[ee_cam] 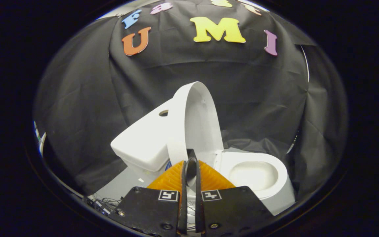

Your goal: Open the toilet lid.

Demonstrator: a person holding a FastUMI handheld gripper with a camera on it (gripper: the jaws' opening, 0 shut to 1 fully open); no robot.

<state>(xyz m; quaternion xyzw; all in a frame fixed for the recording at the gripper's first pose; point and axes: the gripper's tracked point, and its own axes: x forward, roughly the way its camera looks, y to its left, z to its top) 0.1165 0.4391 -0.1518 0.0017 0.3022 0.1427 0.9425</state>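
I see my gripper (191,161) clenched on the raised toilet lid's (197,121) lower edge, lid upright beside the tank (143,138).

The white toilet lid (197,121) stands raised, nearly upright, leaning towards the tank (143,141) at its 9 o'clock; the open bowl (258,174) lies at 4 o'clock.

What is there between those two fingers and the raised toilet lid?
Nothing. The nearly shut gripper sits right at the lower edge of the raised lid in the gripper view.
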